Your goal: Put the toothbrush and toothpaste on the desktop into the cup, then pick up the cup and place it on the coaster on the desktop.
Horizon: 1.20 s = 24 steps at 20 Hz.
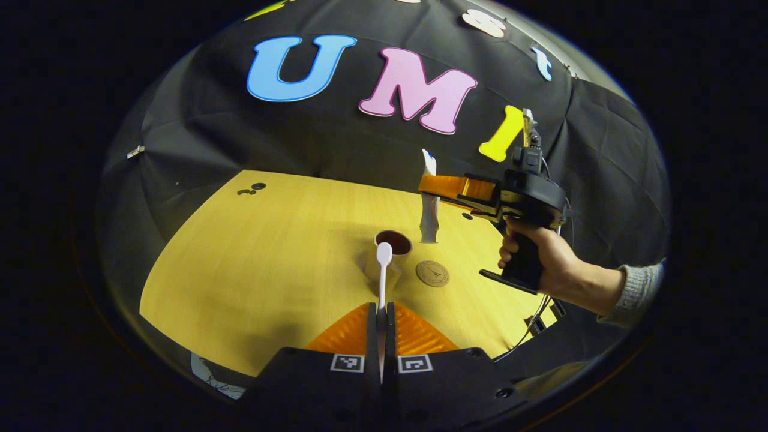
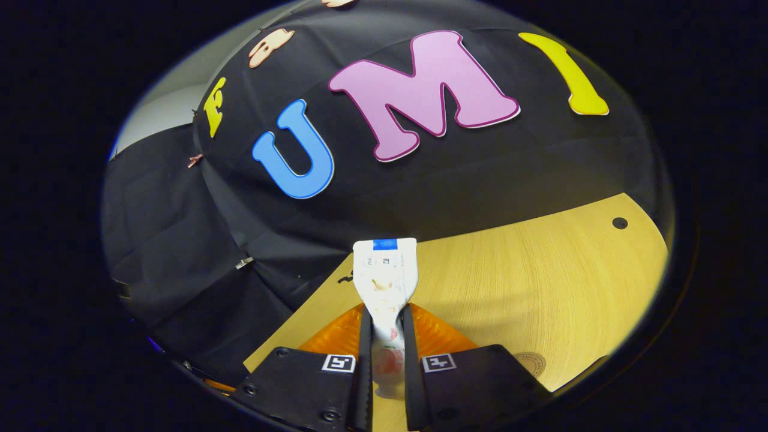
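Observation:
My left gripper (image 1: 381,309) is shut on a white toothbrush (image 1: 383,270) whose head reaches out over the near rim of the cup (image 1: 391,251). The pale cup, dark inside, stands mid-table. Just right of it lies a round brown coaster (image 1: 432,273). Farther off, a hand holds the right gripper (image 1: 433,187) above the table, clamped on the white toothpaste tube (image 1: 429,213), which hangs upright behind the cup. In the right gripper view, the right gripper (image 2: 384,321) is shut on the toothpaste tube (image 2: 384,273), crimped end up. The coaster (image 2: 530,362) peeks out at the lower right.
The yellow wooden table (image 1: 276,252) has small dark holes (image 1: 252,189) at its far left corner and another hole (image 2: 620,223) near the far edge. Black cloth walls stand close behind the table. A grey sleeve (image 1: 639,291) and hand (image 1: 543,255) hover at the right.

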Each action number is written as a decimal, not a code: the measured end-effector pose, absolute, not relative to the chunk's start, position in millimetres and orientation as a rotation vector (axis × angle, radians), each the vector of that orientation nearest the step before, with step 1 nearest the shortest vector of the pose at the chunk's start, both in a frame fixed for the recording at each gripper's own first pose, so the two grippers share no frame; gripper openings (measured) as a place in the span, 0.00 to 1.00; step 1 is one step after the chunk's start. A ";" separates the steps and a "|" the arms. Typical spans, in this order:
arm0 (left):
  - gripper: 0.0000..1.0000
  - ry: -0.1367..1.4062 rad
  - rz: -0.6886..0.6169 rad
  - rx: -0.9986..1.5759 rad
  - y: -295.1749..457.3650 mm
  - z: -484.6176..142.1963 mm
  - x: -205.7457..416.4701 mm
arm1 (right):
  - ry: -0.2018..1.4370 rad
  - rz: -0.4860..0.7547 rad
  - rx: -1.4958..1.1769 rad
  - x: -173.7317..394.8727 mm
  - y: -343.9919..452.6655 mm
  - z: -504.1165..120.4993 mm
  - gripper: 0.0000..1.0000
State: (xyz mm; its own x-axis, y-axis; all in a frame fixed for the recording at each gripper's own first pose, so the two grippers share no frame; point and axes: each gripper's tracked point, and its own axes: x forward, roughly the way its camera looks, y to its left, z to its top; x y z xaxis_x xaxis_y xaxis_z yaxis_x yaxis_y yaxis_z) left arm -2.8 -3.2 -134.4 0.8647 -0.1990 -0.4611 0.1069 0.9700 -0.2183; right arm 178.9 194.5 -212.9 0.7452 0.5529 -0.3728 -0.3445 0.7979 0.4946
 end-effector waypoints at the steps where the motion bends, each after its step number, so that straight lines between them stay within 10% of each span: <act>1: 0.06 0.504 -0.144 -0.196 0.0 -132.7 -7.0 | 0.536 0.502 0.412 186.0 196.7 -222.4 0.25; 24: 0.06 0.516 -0.048 -0.252 25.1 -141.2 8.1 | 0.630 0.499 0.331 173.1 201.0 -298.4 0.24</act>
